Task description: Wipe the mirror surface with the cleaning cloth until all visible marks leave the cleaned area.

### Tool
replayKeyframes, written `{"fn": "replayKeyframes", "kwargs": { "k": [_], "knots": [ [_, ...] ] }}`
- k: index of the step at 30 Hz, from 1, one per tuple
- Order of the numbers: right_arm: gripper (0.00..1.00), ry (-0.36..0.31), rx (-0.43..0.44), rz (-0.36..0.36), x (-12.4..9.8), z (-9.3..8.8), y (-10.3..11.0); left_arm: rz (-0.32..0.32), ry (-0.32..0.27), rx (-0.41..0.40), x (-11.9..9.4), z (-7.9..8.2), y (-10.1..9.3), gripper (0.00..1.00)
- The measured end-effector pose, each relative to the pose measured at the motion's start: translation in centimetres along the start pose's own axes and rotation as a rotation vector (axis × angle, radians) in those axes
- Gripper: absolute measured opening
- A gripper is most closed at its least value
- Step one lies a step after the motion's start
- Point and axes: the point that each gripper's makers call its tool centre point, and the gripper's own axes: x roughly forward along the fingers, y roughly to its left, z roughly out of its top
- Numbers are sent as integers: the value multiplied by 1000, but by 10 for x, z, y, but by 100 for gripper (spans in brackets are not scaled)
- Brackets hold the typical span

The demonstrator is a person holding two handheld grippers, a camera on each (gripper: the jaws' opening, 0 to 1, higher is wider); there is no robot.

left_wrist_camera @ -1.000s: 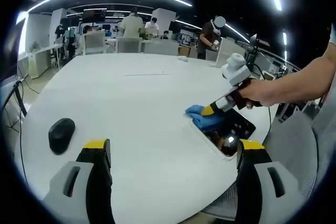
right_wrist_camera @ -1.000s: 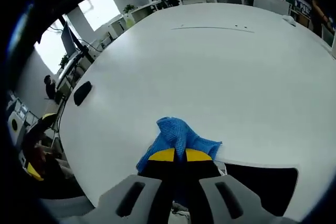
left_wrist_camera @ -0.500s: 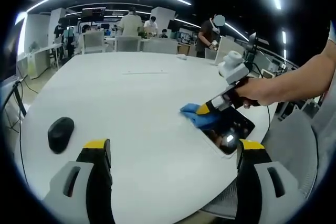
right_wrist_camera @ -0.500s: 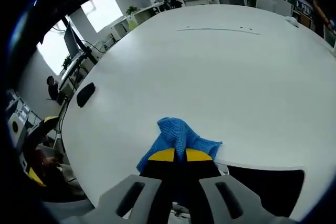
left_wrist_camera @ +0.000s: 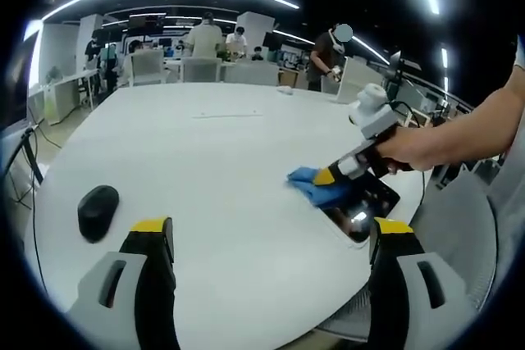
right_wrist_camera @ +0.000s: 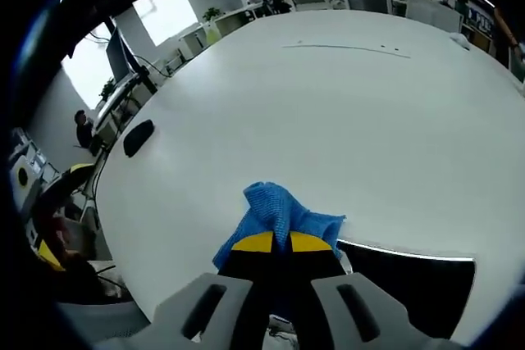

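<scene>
A dark rectangular mirror (left_wrist_camera: 363,202) with a white rim lies flat near the right edge of the white table (left_wrist_camera: 213,161). My right gripper (left_wrist_camera: 330,175) reaches in from the right, held by a hand, and is shut on a blue cleaning cloth (left_wrist_camera: 316,187) pressed at the mirror's far left end. In the right gripper view, the cloth (right_wrist_camera: 279,215) bunches out past the closed yellow-tipped jaws of the right gripper (right_wrist_camera: 281,242), with the mirror (right_wrist_camera: 418,284) at lower right. My left gripper (left_wrist_camera: 271,231) stands open above the table's near edge, holding nothing.
A black computer mouse (left_wrist_camera: 98,211) rests on the table at left, also the mouse (right_wrist_camera: 136,138) in the right gripper view. Office chairs and several people stand beyond the far edge. A grey chair (left_wrist_camera: 459,227) sits by the table's right side.
The right gripper with the cloth has slid slightly toward the near right along the mirror's end. The left gripper has held still.
</scene>
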Motion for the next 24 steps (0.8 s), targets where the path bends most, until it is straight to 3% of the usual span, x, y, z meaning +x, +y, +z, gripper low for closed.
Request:
{"fn": "replayKeyframes", "kwargs": {
  "k": [17,24],
  "knots": [
    [0,26,5,41,-12,-22,12,-9,-9,6,5,1,-9,98],
    [0,26,-16,54,-13,-23,12,-18,-3,4,8,-3,-18,98]
  ]
}}
